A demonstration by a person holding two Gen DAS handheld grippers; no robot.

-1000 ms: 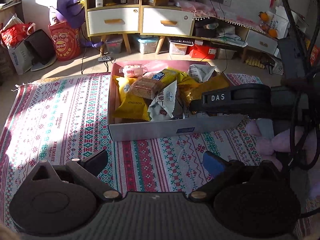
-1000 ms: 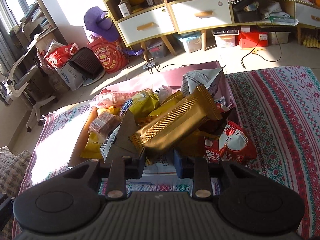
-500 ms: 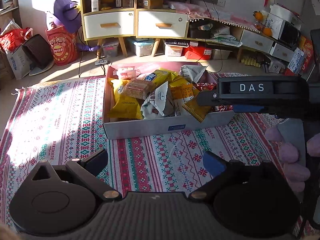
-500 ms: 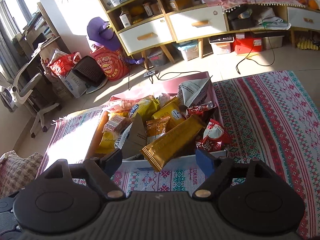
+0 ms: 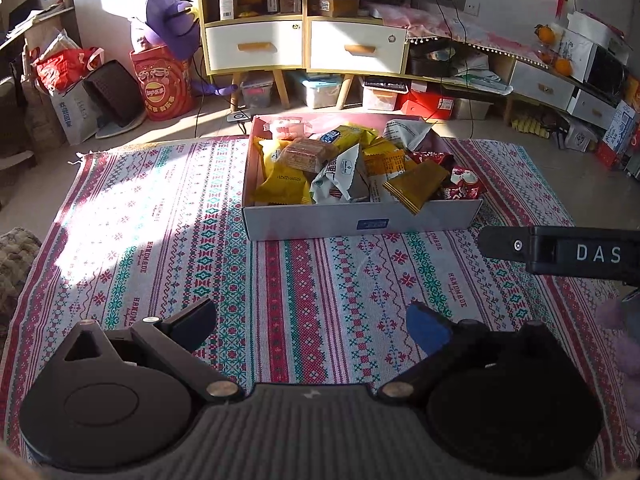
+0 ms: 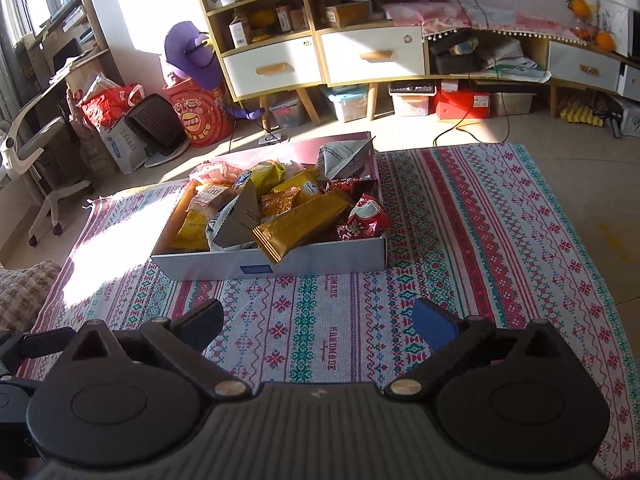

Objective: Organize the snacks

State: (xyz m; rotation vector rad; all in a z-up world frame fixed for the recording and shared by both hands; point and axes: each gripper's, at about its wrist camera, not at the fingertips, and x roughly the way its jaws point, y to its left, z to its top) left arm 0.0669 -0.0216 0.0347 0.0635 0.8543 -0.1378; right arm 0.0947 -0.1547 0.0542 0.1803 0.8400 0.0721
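Shallow cardboard box [image 6: 320, 258] heaped with snack packets, gold packet [image 6: 304, 222] overhanging rim, both tools spread wide, empty

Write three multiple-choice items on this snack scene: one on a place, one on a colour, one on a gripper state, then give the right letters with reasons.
1. Where does the long gold-brown ribbed snack packet lie?
A. On the rug outside the box
B. In the white cardboard box, one end poking over its near wall
C. Between the right gripper's fingers

2. What colour is the crinkly packet at the box's near right corner?
A. Red
B. Blue
C. Green

3. How does the right gripper stand?
A. Shut on a packet
B. Shut on nothing
C. Open and empty

Answers:
1 B: the packet rests on the other snacks and its end overhangs the front wall.
2 A: the wrapper is red with white print.
3 C: its fingers stand wide apart over the patterned woven rug, nothing between them.
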